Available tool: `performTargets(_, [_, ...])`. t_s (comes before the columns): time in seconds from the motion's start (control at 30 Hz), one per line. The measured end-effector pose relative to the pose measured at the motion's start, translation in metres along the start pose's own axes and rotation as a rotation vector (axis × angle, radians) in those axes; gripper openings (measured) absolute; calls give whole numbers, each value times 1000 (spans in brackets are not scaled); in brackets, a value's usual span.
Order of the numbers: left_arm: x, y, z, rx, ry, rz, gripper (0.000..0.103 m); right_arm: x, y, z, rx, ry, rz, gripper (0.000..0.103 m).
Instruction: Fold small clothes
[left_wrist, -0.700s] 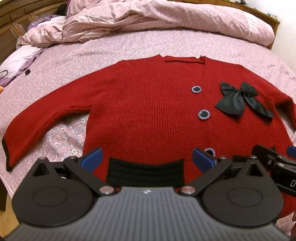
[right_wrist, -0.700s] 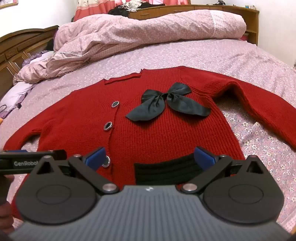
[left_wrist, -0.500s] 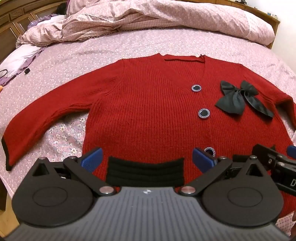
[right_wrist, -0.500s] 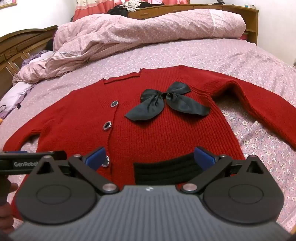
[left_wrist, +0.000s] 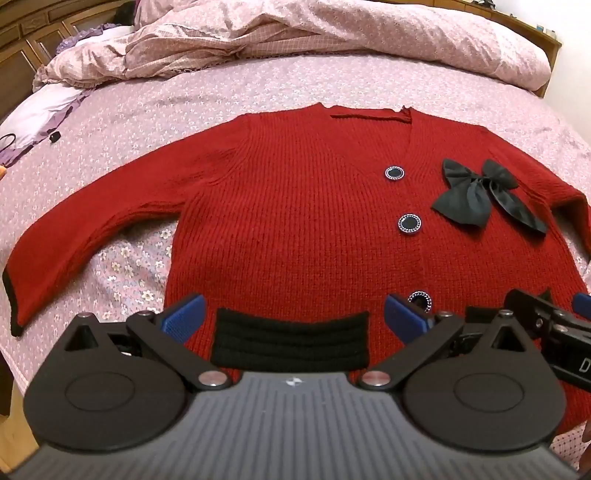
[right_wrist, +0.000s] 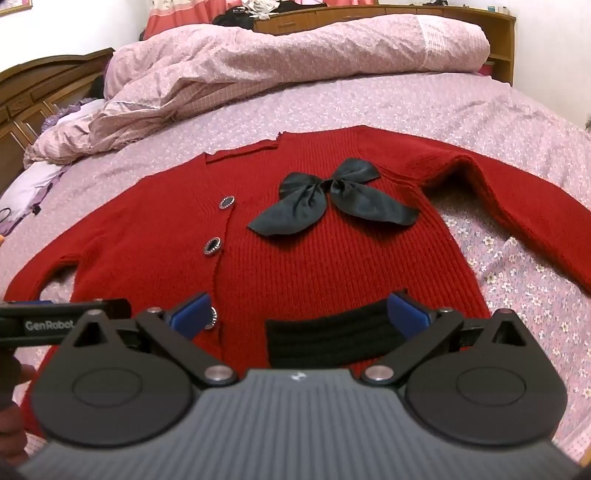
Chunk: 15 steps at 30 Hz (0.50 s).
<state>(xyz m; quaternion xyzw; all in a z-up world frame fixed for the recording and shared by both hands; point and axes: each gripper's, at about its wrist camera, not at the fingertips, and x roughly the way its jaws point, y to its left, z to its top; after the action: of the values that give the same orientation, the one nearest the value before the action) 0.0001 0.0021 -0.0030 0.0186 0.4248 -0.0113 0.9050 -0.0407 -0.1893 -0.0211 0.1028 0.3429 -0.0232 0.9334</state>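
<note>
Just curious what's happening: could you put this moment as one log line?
stage: fold not begun | red cardigan: flat on bed, sleeves out | left claw: open, empty, over hem | right claw: open, empty, over hem

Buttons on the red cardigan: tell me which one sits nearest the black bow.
The top button, closest to the neckline; the other two sit lower, toward the hem.

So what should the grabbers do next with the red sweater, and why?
Probably lower both and pinch the hem. The red sweater lies flat and unfolded on the bed, and the left gripper and right gripper are open, holding nothing, just above its black pockets.
</note>
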Motion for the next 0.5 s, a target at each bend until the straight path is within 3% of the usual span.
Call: performTargets(0.5, [1, 1, -1, -2, 3, -1, 103, 2, -1, 1, 2, 7, 1, 103])
